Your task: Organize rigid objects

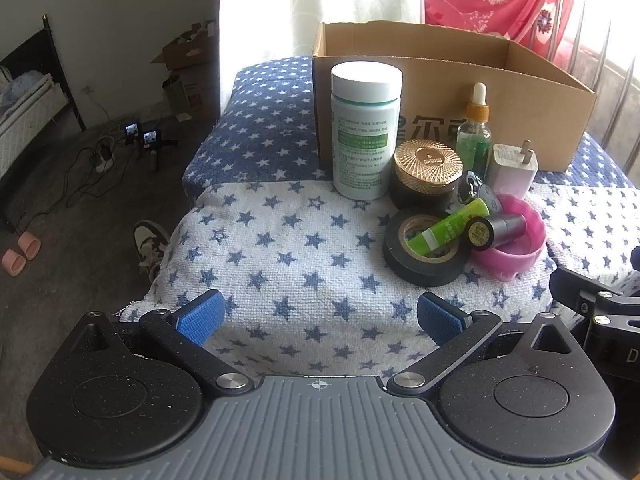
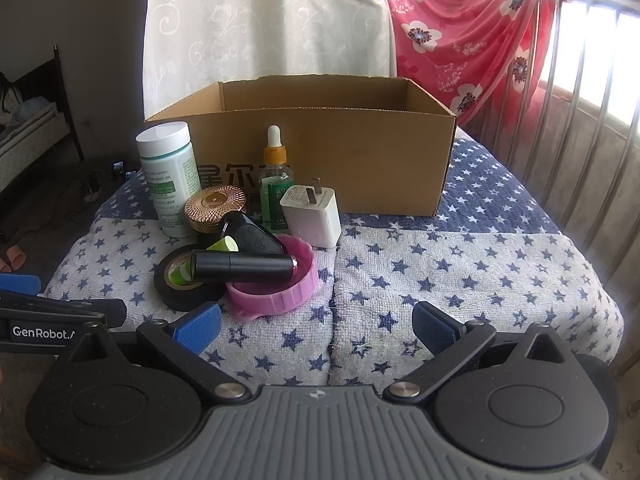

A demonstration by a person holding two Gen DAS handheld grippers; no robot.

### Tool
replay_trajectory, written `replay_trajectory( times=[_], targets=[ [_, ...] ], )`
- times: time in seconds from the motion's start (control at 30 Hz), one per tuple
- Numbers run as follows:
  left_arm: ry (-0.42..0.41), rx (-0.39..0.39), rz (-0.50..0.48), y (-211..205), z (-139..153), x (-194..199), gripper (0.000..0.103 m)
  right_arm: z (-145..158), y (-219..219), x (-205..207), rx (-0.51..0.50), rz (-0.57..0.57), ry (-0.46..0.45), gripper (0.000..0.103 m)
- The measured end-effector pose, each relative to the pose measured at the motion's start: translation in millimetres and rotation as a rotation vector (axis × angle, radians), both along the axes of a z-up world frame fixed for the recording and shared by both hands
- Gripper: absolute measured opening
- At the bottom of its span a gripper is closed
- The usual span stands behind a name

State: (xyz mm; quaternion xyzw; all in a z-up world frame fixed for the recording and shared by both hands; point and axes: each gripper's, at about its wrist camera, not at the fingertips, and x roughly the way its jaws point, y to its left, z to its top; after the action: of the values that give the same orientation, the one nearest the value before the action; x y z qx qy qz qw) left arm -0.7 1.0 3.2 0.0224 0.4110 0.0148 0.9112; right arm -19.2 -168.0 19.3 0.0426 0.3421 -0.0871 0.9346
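black tape roll (image 2: 182,280) lies just beyond the released, empty right hand-held gripper (image 2: 316,326)

My right gripper (image 2: 316,326): jaws wide apart, nothing between them, over the star-print cloth (image 2: 460,272). Open cardboard box (image 2: 360,160) at 12 o'clock, inside not visible from here. Clutter packed at 10–11 o'clock in front of the box: white bottle (image 2: 170,176) upright, gold-lidded jar (image 2: 214,204) just beside it, dropper bottle (image 2: 275,184) upright, white charger plug (image 2: 314,216) touching the dropper's front. Nearer me, black tape roll (image 2: 186,284) flat with a green tube (image 2: 224,246) poking through, pink lid (image 2: 276,288) touching the roll, black cylinder (image 2: 244,266) lying across both. Black key fob (image 2: 252,238) behind them. My left gripper (image 2: 60,314) at 9 o'clock.
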Motion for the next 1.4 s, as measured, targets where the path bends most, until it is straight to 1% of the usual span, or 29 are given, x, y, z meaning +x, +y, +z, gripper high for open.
replay_trajectory(
  times=[1.1, 1.4],
  targets=[
    [0.003, 0.003, -0.004, -2.2, -0.7, 1.0, 0.103, 0.7, -0.3, 0.0, 0.001, 0.007, -0.029, 0.103],
    [0.006, 0.005, -0.007, -2.5, -1.5, 2.8, 0.103, 0.6, -3.0, 3.0, 0.026, 0.014, -0.046, 0.103]
  ],
)
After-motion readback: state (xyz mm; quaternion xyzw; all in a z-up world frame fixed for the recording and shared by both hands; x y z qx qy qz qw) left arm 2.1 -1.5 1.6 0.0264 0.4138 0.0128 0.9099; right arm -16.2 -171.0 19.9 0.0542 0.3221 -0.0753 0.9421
